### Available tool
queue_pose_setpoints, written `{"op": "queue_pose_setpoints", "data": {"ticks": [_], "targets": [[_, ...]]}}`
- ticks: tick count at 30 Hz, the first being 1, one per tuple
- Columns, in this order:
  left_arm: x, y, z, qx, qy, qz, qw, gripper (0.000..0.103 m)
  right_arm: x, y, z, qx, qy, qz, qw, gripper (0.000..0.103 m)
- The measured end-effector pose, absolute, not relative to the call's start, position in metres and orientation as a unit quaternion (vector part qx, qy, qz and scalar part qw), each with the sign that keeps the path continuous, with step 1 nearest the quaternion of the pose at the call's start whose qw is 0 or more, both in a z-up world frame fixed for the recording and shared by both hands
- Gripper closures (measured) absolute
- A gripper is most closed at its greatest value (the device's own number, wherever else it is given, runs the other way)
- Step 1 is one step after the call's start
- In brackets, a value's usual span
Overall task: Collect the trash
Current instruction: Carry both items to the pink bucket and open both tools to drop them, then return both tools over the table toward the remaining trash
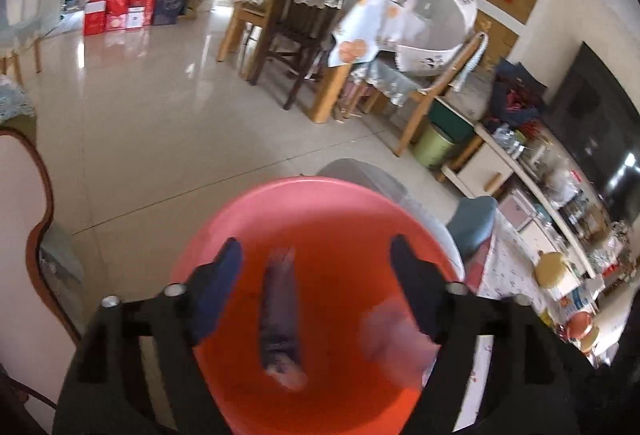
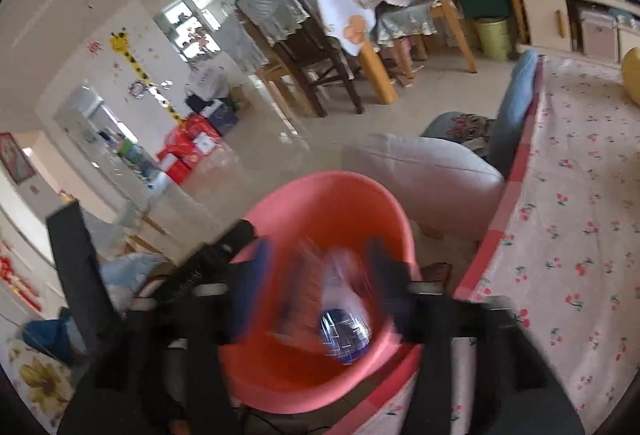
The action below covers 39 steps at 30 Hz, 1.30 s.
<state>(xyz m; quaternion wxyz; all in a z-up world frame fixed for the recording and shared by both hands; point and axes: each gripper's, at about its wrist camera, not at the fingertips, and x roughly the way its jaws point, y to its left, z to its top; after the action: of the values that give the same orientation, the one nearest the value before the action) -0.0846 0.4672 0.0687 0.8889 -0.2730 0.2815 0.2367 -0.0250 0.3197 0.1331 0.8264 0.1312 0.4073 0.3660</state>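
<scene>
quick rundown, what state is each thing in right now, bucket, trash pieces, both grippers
red bucket: upright, open at the top
dark wrapper: blurred, loose inside the bucket's mouth, between the left fingers but not pinched
blue and white wrapper: blurred, loose over the bucket, not pinched
left gripper: open, over the bucket
right gripper: open, over the bucket

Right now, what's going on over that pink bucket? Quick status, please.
Left hand-held gripper open, right hand-held gripper open, both above pink bucket. Dark wrapper and blue-white wrapper blurred, dropping in. Nothing blocking.
</scene>
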Motion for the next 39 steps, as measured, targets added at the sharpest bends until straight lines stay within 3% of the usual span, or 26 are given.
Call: {"op": "queue_pose_setpoints", "data": {"ticks": [1,5,39], "targets": [[-0.085,0.468,0.068,-0.272,0.282,0.239,0.888,0.022,-0.028,0.316,0.133,0.127,0.400,0.358,0.834,0.022],[-0.087,0.464,0.070,-0.275,0.280,0.241,0.888,0.017,-0.034,0.299,0.138,0.100,0.380,0.320,0.862,0.014],[-0.070,0.320,0.107,-0.158,0.262,0.101,0.947,0.010,-0.081,0.106,0.160,0.094,0.313,0.145,0.934,0.008]]}}
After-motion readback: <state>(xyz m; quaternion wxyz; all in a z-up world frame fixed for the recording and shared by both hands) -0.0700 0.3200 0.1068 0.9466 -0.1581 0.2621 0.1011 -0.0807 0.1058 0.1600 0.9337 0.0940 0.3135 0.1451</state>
